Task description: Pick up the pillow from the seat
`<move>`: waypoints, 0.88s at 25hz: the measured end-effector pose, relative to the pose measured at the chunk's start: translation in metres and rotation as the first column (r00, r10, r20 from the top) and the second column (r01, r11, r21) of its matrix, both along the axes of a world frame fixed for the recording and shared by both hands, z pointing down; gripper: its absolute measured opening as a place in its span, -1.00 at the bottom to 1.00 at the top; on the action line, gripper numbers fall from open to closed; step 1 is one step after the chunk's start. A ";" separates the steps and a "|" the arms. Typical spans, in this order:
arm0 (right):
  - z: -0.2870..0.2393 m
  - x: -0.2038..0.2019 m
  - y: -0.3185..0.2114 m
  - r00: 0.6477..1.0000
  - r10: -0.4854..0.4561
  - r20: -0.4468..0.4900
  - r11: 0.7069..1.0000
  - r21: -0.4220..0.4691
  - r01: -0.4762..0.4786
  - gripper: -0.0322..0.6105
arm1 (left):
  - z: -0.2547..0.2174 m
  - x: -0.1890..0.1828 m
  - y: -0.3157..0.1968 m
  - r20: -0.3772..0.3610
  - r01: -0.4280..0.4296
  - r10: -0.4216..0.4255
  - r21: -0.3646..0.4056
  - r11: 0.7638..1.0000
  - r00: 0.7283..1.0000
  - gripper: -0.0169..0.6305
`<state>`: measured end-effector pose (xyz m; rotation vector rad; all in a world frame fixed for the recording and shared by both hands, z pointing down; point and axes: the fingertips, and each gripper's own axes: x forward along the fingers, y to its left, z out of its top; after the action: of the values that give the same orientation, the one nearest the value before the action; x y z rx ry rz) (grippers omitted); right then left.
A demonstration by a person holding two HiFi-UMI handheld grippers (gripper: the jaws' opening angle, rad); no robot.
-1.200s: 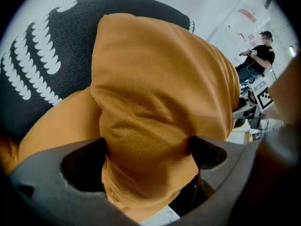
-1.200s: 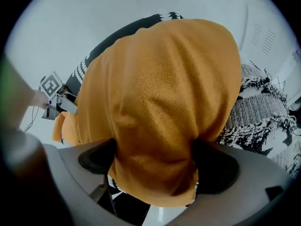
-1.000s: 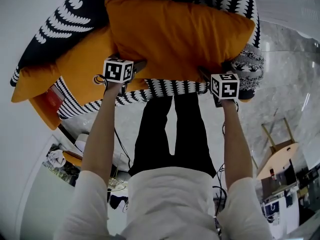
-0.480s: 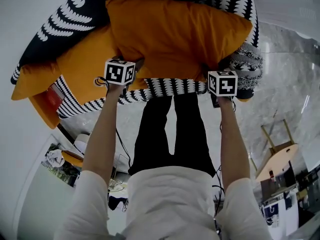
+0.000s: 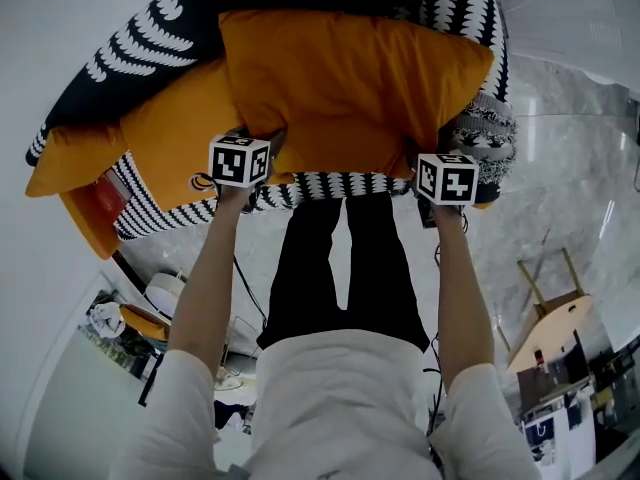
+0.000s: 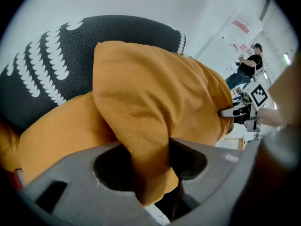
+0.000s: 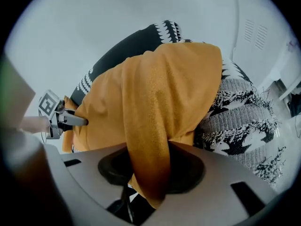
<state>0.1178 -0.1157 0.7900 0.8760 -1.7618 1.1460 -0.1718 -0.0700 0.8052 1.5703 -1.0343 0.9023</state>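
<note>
At 10 o'clock, the left gripper [image 5: 262, 143] has just been closing its jaws and now pinches a fold of the orange pillow [image 5: 350, 73] at its near left edge. The pillow sits at 12 o'clock against black-and-white cushions [image 5: 140, 38]. At 2 o'clock, the right gripper [image 5: 425, 163] has closed likewise and pinches the right edge.

No text can be read anywhere. The red-and-white wall sign [image 6: 241, 25] is too small and blurred to read.
</note>
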 end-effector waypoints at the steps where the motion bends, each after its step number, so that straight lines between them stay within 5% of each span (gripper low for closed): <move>1: -0.003 0.001 0.000 1.000 0.002 0.001 1.000 0.000 -0.002 -0.41 | -0.003 0.002 0.003 -0.011 0.004 -0.005 -0.011 1.000 1.000 -0.29; 7: -0.025 0.006 0.002 1.000 -0.005 -0.011 1.000 0.016 0.006 -0.51 | -0.014 0.014 0.025 -0.023 0.030 -0.031 -0.066 0.997 0.999 -0.37; 22: -0.124 0.004 -0.001 0.994 0.064 0.090 0.992 0.104 -0.073 -0.56 | -0.149 0.007 0.015 0.014 0.142 -0.145 0.131 0.981 0.989 -0.40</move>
<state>0.1222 -0.1162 0.6657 0.9696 -1.8913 1.1577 -0.1651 -0.0548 0.6562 1.5723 -1.2280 0.7694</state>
